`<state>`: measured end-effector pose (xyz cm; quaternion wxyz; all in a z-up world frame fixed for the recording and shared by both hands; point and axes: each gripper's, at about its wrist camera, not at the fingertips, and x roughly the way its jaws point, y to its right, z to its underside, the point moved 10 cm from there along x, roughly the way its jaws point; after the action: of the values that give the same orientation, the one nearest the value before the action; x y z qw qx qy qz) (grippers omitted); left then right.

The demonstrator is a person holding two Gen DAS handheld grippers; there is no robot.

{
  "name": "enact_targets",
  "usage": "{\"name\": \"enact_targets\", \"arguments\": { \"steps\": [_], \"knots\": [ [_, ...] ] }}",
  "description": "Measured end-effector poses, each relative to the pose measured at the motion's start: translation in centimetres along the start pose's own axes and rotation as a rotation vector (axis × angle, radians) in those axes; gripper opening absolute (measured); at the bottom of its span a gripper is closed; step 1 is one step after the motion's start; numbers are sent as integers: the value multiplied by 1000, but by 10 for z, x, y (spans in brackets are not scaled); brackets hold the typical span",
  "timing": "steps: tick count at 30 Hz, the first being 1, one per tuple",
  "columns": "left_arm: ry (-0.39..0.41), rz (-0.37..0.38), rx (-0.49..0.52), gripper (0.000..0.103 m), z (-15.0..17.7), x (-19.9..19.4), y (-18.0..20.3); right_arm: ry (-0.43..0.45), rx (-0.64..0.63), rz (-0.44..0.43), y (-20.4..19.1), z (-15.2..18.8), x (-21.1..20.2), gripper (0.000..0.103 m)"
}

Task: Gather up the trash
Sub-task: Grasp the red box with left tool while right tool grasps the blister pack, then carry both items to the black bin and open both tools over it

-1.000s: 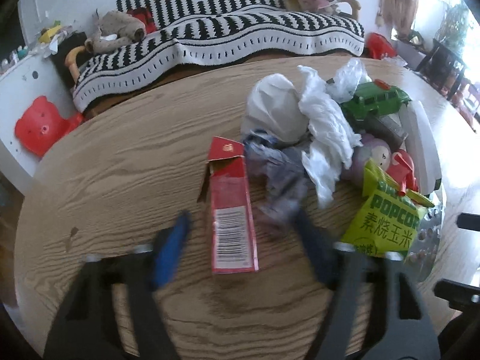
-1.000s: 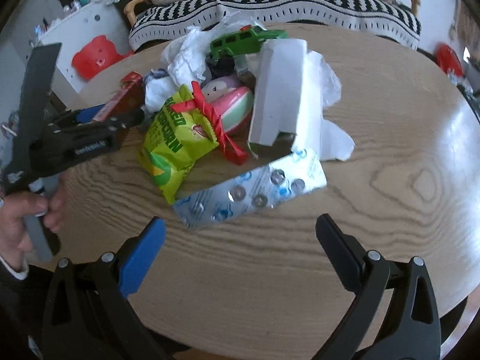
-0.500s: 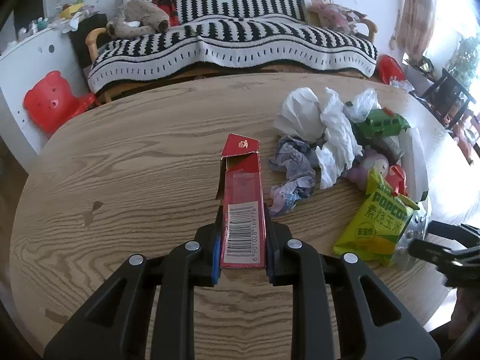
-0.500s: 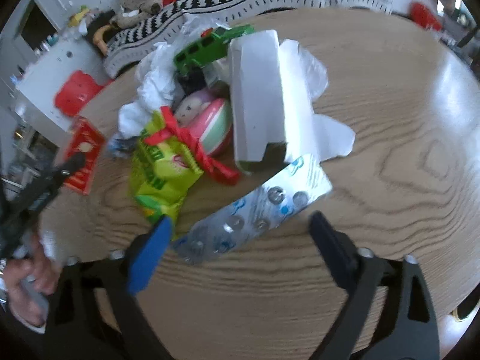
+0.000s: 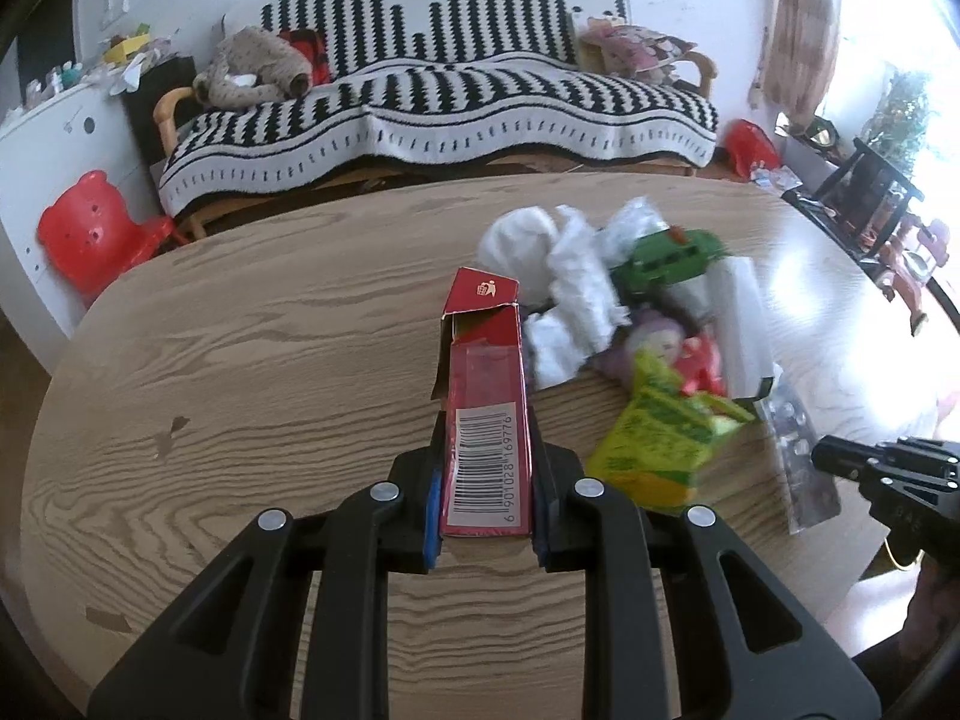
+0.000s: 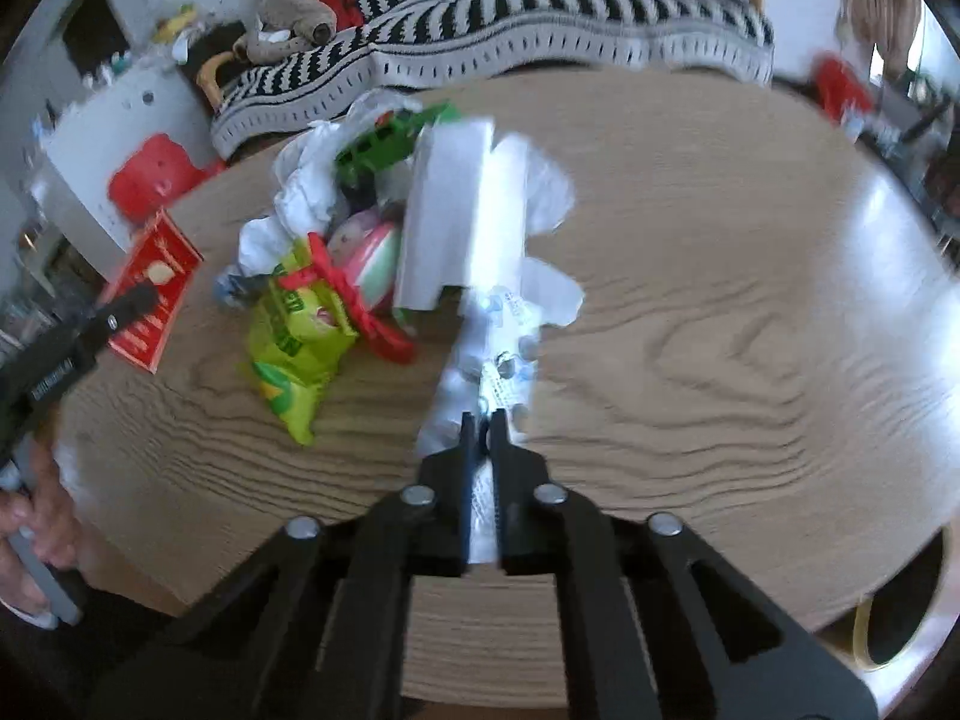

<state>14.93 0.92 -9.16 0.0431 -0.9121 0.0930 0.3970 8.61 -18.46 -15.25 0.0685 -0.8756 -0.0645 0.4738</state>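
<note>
My left gripper (image 5: 487,471) is shut on a long red carton (image 5: 487,396) with a barcode and an open far flap, held slightly above the wooden table (image 5: 252,360). The same carton (image 6: 153,294) shows at the left of the right wrist view, with the left gripper (image 6: 135,300) on it. My right gripper (image 6: 485,420) is shut on a silver pill blister pack (image 6: 495,360), which sticks out ahead of the fingers. A green popcorn bag (image 6: 297,342), crumpled white tissue (image 5: 564,282) and a white box (image 6: 459,216) lie in the pile beyond.
A green toy car (image 5: 675,252), a pink toy (image 6: 375,252) and a red ribbon (image 6: 354,306) sit in the pile. A striped sofa (image 5: 432,102) stands behind the table, a red bear stool (image 5: 90,234) at left. A hand (image 6: 36,516) grips the left tool's handle.
The left gripper closed on the red carton and lifted it. The right gripper closed from wide open onto the blister pack, which now points away from it.
</note>
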Motion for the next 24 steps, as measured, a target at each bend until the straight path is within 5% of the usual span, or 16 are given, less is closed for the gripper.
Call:
{"name": "enact_targets", "arguments": {
  "steps": [6,17,24],
  "knots": [
    [17,37,17,21,-9,-8,30,-52,30,32,28,16,3,5],
    [52,116,59,21,-16,-25,83,68,105,-13,66,7,-61,5],
    [43,234,127,21,-20,-26,164,165,253,80,163,20,-122,5]
  ]
}}
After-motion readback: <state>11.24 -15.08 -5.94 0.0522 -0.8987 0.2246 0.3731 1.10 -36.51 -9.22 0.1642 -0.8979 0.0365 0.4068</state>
